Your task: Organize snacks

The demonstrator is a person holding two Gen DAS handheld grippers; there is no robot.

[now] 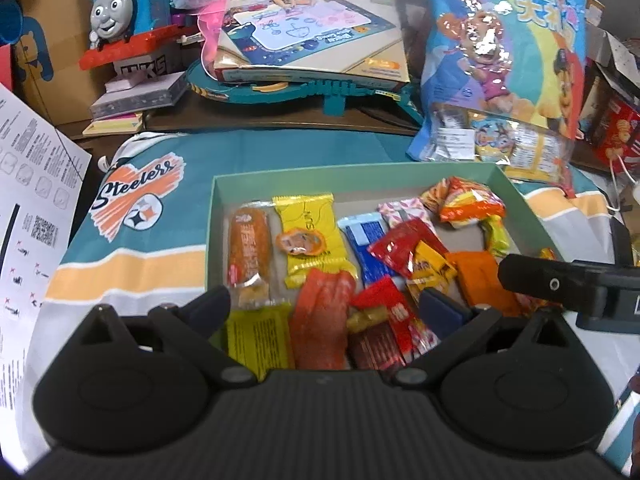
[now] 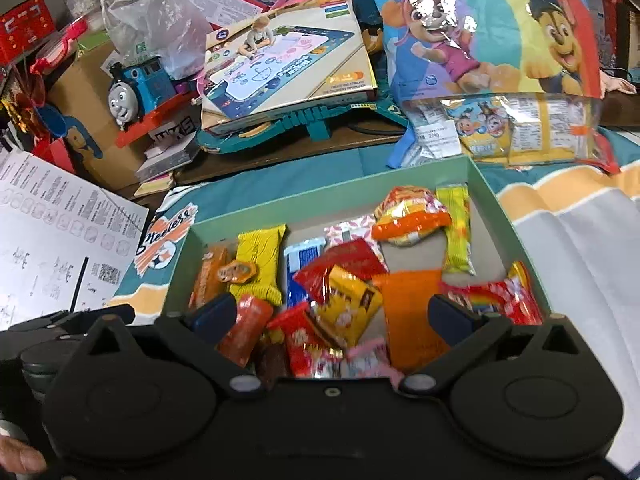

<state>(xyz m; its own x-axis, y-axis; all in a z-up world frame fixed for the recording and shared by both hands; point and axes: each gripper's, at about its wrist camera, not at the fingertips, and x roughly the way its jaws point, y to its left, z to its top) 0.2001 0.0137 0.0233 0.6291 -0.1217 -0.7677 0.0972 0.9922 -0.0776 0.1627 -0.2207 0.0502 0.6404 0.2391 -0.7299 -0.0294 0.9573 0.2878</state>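
Both grippers, left (image 1: 326, 306) and right (image 2: 332, 314), hang wide open and empty over the box's (image 1: 348, 172) near edge. Snacks (image 1: 404, 256) lie jumbled inside. Best pick one top packet, like the yellow one (image 2: 348, 300), pinching squarely across it.

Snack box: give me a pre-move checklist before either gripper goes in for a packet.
1. Left gripper open, nothing held: ok.
2. Right gripper open, nothing held: ok.
3. Both grippers over the snack box, not outside it: ok.
4. Packets separated for a clean single pick: not ok; the red packet and yellow packet overlap in a pile.
5. Large cartoon snack bag clear of the box opening: ok.
6. Packets hidden under the pile: cannot tell.
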